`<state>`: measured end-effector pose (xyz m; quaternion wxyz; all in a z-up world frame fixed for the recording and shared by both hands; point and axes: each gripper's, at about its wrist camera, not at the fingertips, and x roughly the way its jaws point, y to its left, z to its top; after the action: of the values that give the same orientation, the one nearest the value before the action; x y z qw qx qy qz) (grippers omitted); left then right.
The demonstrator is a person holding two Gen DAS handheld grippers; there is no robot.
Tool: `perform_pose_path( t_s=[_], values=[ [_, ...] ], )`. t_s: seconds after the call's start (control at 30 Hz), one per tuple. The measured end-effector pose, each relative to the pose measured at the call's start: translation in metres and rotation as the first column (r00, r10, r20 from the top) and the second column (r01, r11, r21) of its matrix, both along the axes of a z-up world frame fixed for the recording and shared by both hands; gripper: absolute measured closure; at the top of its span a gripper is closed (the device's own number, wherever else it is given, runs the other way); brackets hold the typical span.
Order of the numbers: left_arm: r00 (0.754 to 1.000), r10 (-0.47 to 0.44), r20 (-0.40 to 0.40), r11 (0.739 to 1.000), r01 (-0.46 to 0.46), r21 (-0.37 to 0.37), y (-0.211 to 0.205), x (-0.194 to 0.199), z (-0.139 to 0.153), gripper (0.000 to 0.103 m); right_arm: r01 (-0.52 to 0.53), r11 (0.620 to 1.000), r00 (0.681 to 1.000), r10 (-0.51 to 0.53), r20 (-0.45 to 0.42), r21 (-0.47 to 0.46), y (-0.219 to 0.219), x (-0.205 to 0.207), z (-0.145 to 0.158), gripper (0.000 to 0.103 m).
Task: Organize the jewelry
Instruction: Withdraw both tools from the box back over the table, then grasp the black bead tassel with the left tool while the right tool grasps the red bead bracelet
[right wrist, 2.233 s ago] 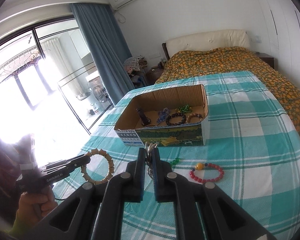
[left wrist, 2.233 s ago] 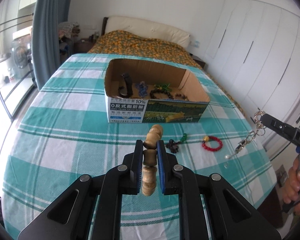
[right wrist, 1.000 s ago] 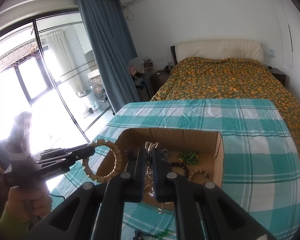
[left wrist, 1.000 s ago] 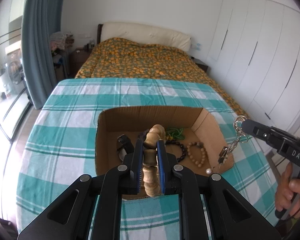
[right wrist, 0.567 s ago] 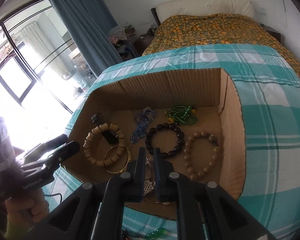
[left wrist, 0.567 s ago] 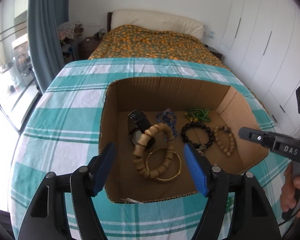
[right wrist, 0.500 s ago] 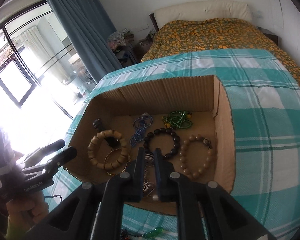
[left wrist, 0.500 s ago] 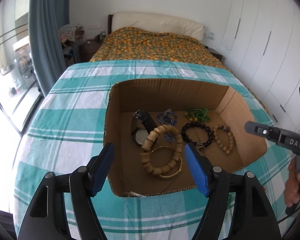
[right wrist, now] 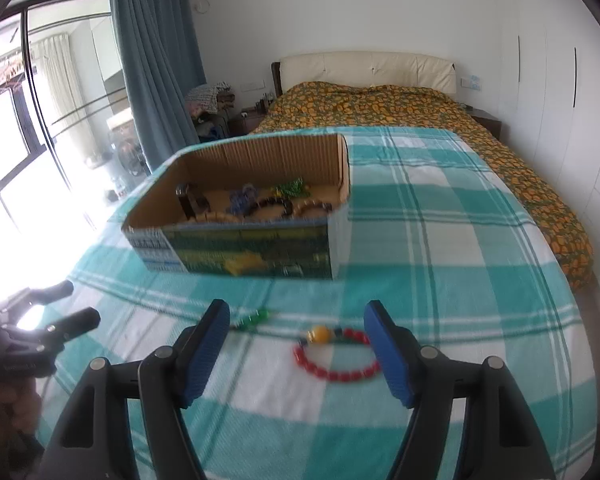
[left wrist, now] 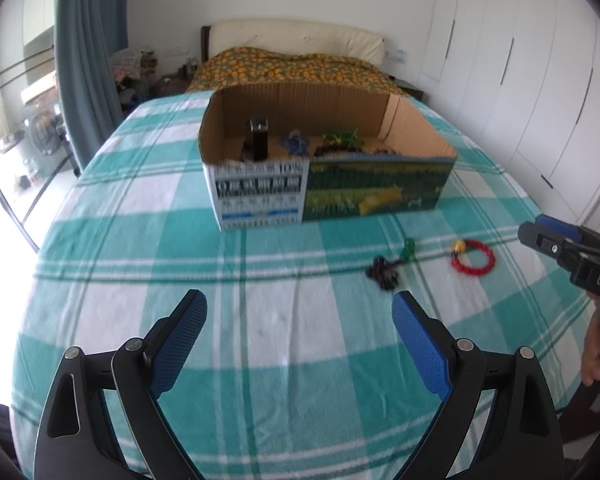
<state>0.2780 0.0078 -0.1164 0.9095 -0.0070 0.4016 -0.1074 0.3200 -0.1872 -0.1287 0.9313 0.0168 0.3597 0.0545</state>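
Two hand-held grippers hung over a table covered in a teal-and-white checked cloth, both empty, their jaws having just been opening and now standing wide apart. The left gripper had only bare cloth between its blue pads. The right gripper framed a red bead bracelet with a yellow bead, which lay flat on the cloth, the pads clear of it. Just beside that bracelet lay a green-beaded piece and, seen from the left wrist, a dark bead cluster. Beyond them stood an open cardboard box holding a black watch, a blue piece, green beads and dark and tan bead bracelets, blurred in both views. A bed with an orange-patterned cover stood behind the table.
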Motion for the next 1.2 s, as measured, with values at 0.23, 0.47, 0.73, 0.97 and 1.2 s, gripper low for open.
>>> perform_pose_path(
  t_s=[0.23,0.47,0.73,0.97,1.2],
  values=[
    [0.995,0.070,-0.070,0.996,-0.073,-0.043,-0.009,-0.031,-0.040,0.009,0.060,0.998,0.997,-0.061,-0.039,-0.016,-0.020,-0.049,-0.045,0.032],
    [0.995,0.089,-0.050,0.996,-0.090,-0.014,-0.013,-0.037,-0.036,0.009,0.108,0.993,0.994,-0.109,-0.020,-0.045,-0.030,-0.056,-0.046,0.032],
    [0.993,0.102,-0.059,0.995,-0.103,-0.007,-0.012,-0.036,-0.037,0.009,0.115,0.992,0.993,-0.116,-0.017,-0.053,-0.031,-0.055,-0.043,0.032],
    [0.992,0.109,-0.071,0.994,-0.108,0.006,-0.013,-0.034,-0.042,0.009,0.120,0.991,0.992,-0.121,-0.029,-0.054,-0.034,-0.053,-0.046,0.032],
    [0.991,0.110,-0.078,0.994,-0.109,0.021,-0.015,-0.031,-0.046,0.009,0.129,0.991,0.991,-0.130,-0.041,-0.034,-0.040,-0.051,-0.053,0.032]
  ],
)
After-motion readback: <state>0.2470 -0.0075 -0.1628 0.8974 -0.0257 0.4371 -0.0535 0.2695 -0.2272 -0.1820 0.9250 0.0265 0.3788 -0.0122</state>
